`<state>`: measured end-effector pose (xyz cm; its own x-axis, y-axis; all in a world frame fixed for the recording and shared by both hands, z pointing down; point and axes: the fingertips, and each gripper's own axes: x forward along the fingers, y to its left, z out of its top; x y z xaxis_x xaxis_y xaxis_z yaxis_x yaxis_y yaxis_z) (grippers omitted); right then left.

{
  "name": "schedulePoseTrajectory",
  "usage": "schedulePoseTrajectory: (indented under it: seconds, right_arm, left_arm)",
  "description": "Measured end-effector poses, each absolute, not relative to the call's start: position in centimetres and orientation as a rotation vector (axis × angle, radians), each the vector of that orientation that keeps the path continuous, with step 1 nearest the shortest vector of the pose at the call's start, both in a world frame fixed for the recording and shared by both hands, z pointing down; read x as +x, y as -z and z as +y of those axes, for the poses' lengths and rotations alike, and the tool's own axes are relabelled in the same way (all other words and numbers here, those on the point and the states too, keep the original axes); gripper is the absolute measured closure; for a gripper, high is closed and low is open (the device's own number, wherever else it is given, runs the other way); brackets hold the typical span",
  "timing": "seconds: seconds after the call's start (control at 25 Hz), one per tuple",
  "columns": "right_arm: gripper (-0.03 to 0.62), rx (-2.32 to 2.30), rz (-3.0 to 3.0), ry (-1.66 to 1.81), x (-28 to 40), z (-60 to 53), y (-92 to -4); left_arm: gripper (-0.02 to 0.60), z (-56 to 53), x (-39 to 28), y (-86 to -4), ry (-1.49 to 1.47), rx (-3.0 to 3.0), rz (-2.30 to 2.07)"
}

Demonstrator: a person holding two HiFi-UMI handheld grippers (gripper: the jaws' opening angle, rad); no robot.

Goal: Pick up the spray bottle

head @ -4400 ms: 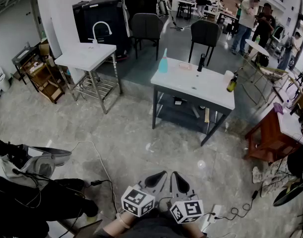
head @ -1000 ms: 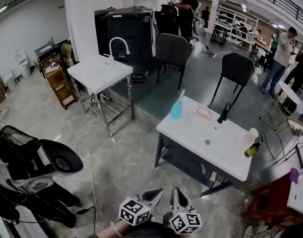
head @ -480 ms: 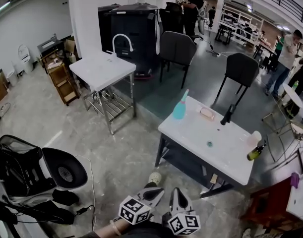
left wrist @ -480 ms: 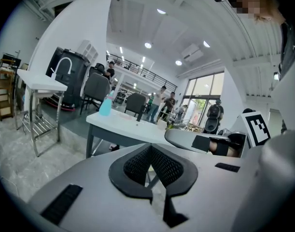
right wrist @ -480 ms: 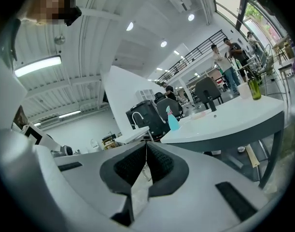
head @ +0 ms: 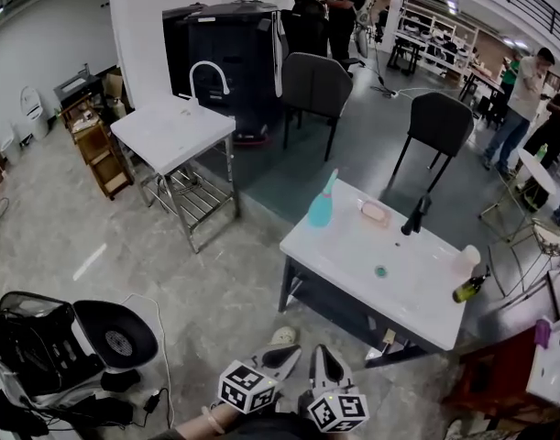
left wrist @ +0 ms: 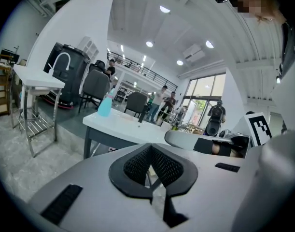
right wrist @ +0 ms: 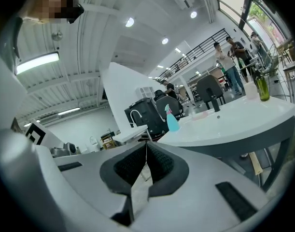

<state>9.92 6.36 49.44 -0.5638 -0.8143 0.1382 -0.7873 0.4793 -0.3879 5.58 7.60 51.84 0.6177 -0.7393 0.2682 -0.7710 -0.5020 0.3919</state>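
The teal spray bottle (head: 321,204) stands upright at the near left corner of a white table (head: 403,291) across the floor from me. The left gripper view shows the spray bottle (left wrist: 105,105) small and far off, and the right gripper view shows the bottle (right wrist: 172,120) just as distant. My left gripper (head: 287,354) and right gripper (head: 323,356) sit side by side at the bottom of the head view, well short of the table. The left gripper (left wrist: 150,151) is shut with nothing in it. The right gripper (right wrist: 146,146) is shut and empty as well.
On the same table are a pink object (head: 376,213), a dark bottle (head: 414,214), a white cup (head: 468,256) and a green bottle (head: 469,289). A second white table with a faucet (head: 170,134) stands to the left. Chairs (head: 313,85) and people stand behind. A black bag (head: 73,346) lies at lower left.
The whole scene has shifted as I walk across the floor towards the white table. The black bag has slid down the left of the head view. Both grippers stay shut, low in view.
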Motion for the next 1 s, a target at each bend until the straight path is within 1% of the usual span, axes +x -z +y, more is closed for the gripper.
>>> schedulePoseTrajectory:
  seconds: [0.44, 0.76, 1.0]
  right_arm:
    - [0.586, -1.483, 2.615, 0.657, 9.3, -3.4, -48.7]
    - [0.586, -1.471, 2.63, 0.668, 7.0, -9.8, -48.7]
    - [0.585, -1.517, 2.604, 0.659, 7.2, -14.8, -48.6]
  left_arm:
    - [0.575, -2.0, 4.3, -50.6, -0.077, 2.365, -1.17]
    - [0.575, -8.8, 2.1, -50.5, -0.078, 2.35, -1.17]
    - [0.575, -13.9, 2.1, -50.2, -0.09, 2.375, -1.132]
